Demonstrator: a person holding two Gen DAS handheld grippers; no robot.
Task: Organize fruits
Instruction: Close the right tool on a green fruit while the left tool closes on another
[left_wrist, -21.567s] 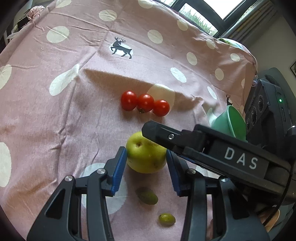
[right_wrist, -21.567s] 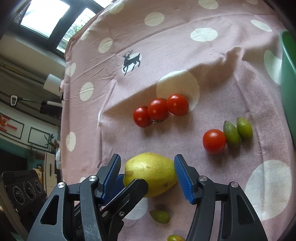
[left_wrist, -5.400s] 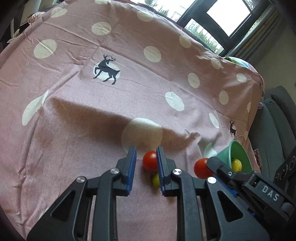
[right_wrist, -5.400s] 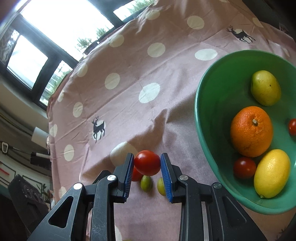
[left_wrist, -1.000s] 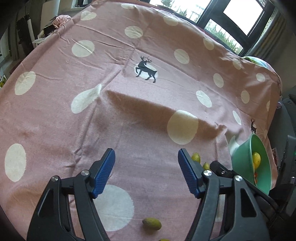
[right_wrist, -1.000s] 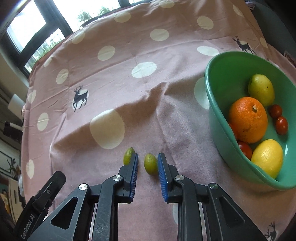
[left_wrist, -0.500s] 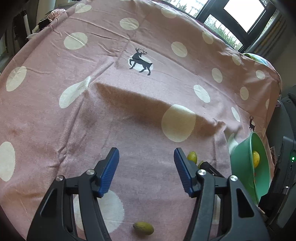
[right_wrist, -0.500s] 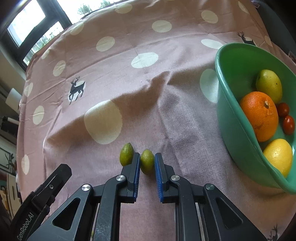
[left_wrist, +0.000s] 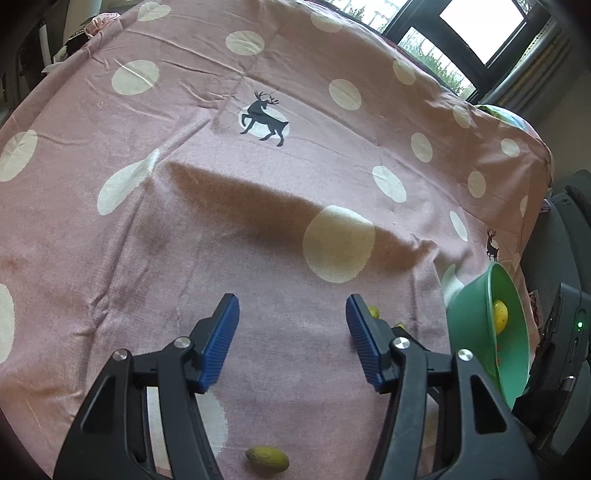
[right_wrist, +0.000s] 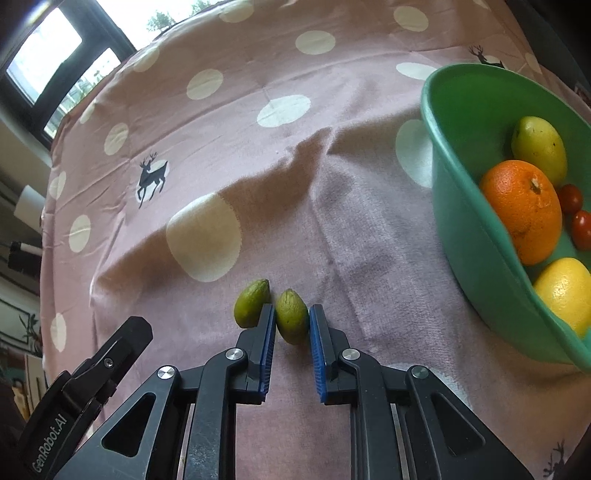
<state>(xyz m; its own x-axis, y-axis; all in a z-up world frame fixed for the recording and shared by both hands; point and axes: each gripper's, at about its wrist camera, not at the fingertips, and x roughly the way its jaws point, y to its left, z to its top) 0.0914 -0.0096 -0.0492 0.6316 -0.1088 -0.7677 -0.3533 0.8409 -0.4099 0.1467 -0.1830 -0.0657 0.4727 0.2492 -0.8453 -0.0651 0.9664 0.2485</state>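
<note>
Two small green fruits side by side on the pink spotted cloth (right_wrist: 332, 192), close in front of the right wrist camera. Clamped on the right-hand green fruit (right_wrist: 291, 322): the right gripper (right_wrist: 291, 312), blue pads pressed to both flanks, pointed end of the fruit away from the camera. Hard to tell whether lifted or resting on the cloth. Just beside the outer face of the left finger, perhaps touching it: the other green fruit (right_wrist: 252, 303).

Off to the right, well apart from that pair: a green bowl (right_wrist: 461, 199), tilted in the fisheye view. Inside it an orange (right_wrist: 524, 210), a lemon (right_wrist: 565, 291) nearest the camera, a yellow-green pear (right_wrist: 539, 147) at the far side, and two cherry tomatoes (right_wrist: 576, 214) tucked behind the orange.

Over to the left wrist view: left gripper (left_wrist: 291, 314) with jaws apart, just been closing a little, nothing between the pads but bare cloth. Low in that view, below the fingers and near the picture's bottom edge: a third green fruit (left_wrist: 266, 458), lying alone on the cloth. Peeking out behind the right finger, two small greenish shapes, probably the same pair, mostly hidden. Bowl at the right edge there too, seen side-on.

Black body of the left gripper also showing in the lower left corner of the right wrist view.
</note>
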